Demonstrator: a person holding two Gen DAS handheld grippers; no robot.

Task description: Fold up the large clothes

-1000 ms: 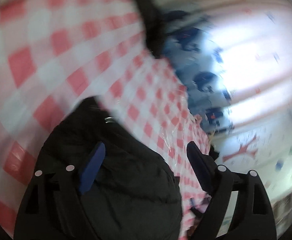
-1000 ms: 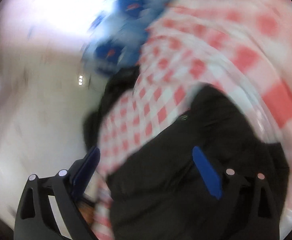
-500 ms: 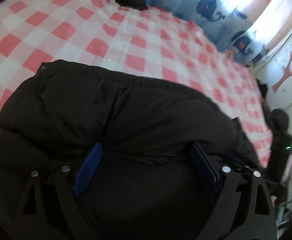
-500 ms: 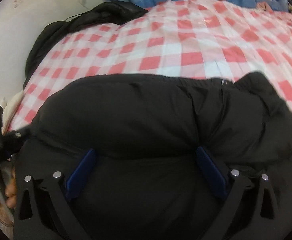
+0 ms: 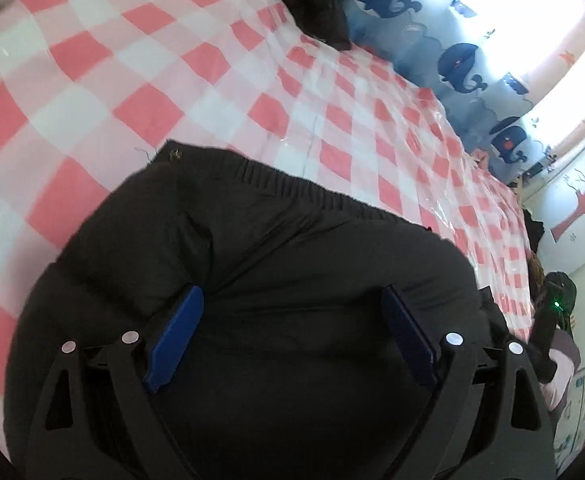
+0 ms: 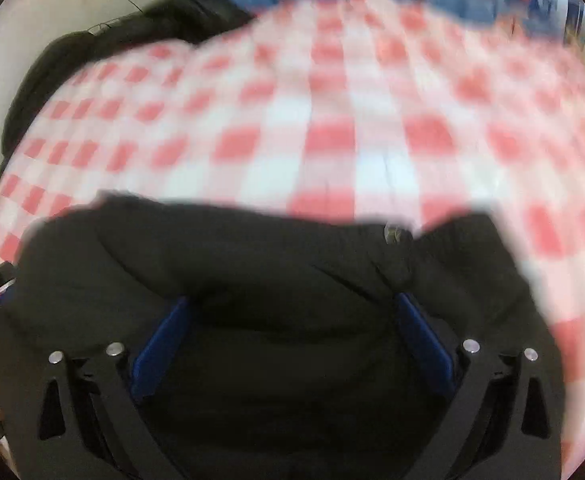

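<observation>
Both cameras have swung down since a second ago: then each looked slantwise past a small dark lump to the room, and now the black padded garment [image 5: 260,272] fills the lower half of each frame.

Nearest, at the bottom of the left wrist view, the left gripper [image 5: 292,316] stands wide apart, its blue pads on either side of a bulge of the fabric without visibly pinching it. At the bottom of the right wrist view, the right gripper [image 6: 292,328] looks the same, jaws spread wide with the dark cloth between them and no clear squeeze.

Beyond the fingers, the garment lies bunched on the red-and-white checked cloth [image 5: 140,92], its ribbed hem running across mid-frame in the left view.

My reading is that a fold has just been laid down or a new hold is being sought. Next, each gripper would need to close on an edge or corner, not on the puffy middle.

Only the left view is sharp: it shows the ribbed hem, a second dark garment [image 5: 312,4] at the upper middle, and the whale-patterned curtain [image 5: 460,68] at upper right. Blurred as it is, the right view alone shows the other dark heap [image 6: 92,52] at its upper left, hanging over the cloth's edge.
</observation>
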